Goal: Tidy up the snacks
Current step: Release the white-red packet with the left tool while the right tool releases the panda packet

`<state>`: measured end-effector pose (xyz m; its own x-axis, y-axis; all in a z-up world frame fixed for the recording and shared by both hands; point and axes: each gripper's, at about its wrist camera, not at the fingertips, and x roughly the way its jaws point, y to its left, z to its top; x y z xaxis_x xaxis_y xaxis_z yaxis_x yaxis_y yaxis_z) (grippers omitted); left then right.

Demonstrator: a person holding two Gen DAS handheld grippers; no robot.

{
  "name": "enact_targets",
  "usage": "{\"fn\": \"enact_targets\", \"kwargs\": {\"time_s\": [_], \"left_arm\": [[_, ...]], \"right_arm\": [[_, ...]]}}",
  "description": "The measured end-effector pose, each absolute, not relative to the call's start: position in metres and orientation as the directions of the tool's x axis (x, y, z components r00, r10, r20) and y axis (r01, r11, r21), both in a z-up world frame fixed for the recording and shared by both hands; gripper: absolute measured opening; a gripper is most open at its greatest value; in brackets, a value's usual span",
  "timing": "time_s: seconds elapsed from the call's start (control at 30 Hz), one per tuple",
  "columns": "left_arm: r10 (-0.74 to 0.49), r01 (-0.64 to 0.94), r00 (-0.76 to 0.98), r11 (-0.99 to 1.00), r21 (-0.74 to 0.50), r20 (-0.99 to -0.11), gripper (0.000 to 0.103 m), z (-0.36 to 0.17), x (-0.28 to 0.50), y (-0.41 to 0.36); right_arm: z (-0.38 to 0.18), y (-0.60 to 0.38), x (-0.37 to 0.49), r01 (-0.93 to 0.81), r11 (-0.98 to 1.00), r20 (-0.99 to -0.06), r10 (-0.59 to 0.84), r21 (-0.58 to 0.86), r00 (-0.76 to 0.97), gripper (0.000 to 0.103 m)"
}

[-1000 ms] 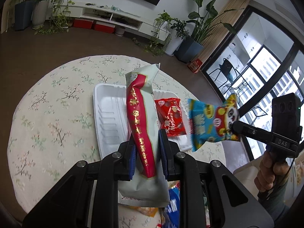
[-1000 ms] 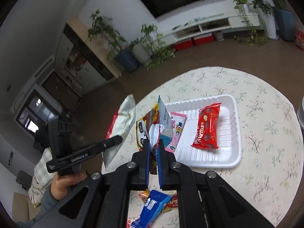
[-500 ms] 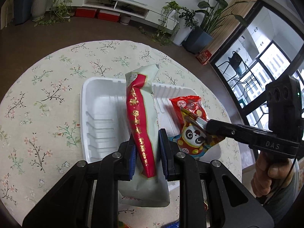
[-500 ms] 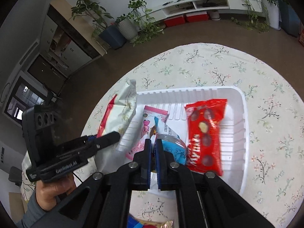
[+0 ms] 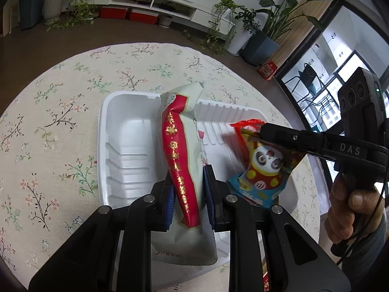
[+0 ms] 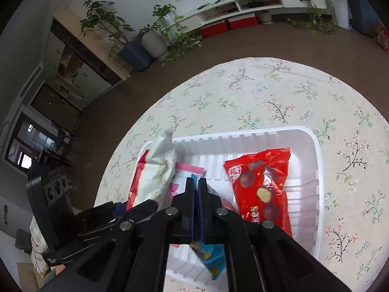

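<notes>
Fingers clamp snacks over floral tablecloth, perhaps touching tray.

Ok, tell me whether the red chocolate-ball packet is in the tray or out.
In. The red packet lies flat on the white tray's floor, inside its ribbed walls, untouched by either gripper.

1. The left wrist view looks steeply down along its hand-held gripper, close above the white tray on the desk.
2. The right wrist view looks down likewise, close over the same tray.
3. Both share the tray, the desk and the far shelf wall; each shows the other hand-held gripper at a frame edge.
</notes>
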<state>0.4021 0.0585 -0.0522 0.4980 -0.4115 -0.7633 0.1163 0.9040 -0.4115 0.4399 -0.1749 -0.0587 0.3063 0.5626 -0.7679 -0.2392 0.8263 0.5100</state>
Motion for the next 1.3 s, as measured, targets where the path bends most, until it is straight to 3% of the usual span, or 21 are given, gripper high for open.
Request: {"fn": "enact_targets", "kwargs": {"time_s": [0.37, 0.43, 0.5, 0.8, 0.9, 1.03, 1.1, 1.17, 1.2, 1.3], "left_arm": [[-0.389, 0.108, 0.476, 0.916, -0.387, -0.789, 0.025, -0.062, 0.406, 0.055], [-0.379, 0.098, 0.476, 0.92, -0.38, -0.794, 0.032, -0.062, 0.405, 0.055], [-0.369, 0.086, 0.483, 0.922, -0.376, -0.794, 0.06, -0.061, 0.404, 0.06], [-0.365, 0.09, 0.508, 0.923, -0.374, -0.78, 0.063, -0.054, 0.397, 0.06], [-0.374, 0.091, 0.519, 0.918, -0.385, -0.768, 0.064, -0.056, 0.393, 0.064], [-0.38, 0.102, 0.544, 0.915, -0.391, -0.748, 0.075, -0.048, 0.385, 0.066], [-0.383, 0.11, 0.554, 0.914, -0.391, -0.739, 0.087, -0.04, 0.38, 0.065], [-0.38, 0.119, 0.58, 0.914, -0.387, -0.721, 0.098, -0.029, 0.369, 0.066], [-0.378, 0.123, 0.59, 0.915, -0.383, -0.713, 0.102, -0.024, 0.364, 0.068], [-0.373, 0.143, 0.625, 0.918, -0.369, -0.685, 0.102, -0.006, 0.342, 0.072]], "right_arm": [[-0.097, -0.186, 0.453, -0.165, 0.864, -0.811, 0.503, 0.475, 0.3, 0.006], [-0.097, -0.184, 0.452, -0.181, 0.87, -0.816, 0.492, 0.458, 0.302, 0.008], [-0.096, -0.18, 0.451, -0.197, 0.87, -0.819, 0.492, 0.452, 0.295, 0.009], [-0.086, -0.178, 0.445, -0.225, 0.862, -0.797, 0.506, 0.454, 0.329, 0.024], [-0.082, -0.18, 0.443, -0.227, 0.86, -0.788, 0.509, 0.456, 0.345, 0.031], [-0.074, -0.187, 0.44, -0.219, 0.854, -0.767, 0.521, 0.473, 0.376, 0.043], [-0.066, -0.192, 0.436, -0.215, 0.849, -0.753, 0.528, 0.483, 0.392, 0.054], [-0.055, -0.2, 0.427, -0.217, 0.84, -0.729, 0.541, 0.498, 0.421, 0.072], [-0.048, -0.204, 0.422, -0.225, 0.834, -0.712, 0.549, 0.504, 0.439, 0.074], [-0.026, -0.218, 0.402, -0.236, 0.828, -0.674, 0.554, 0.509, 0.49, 0.087]]}}
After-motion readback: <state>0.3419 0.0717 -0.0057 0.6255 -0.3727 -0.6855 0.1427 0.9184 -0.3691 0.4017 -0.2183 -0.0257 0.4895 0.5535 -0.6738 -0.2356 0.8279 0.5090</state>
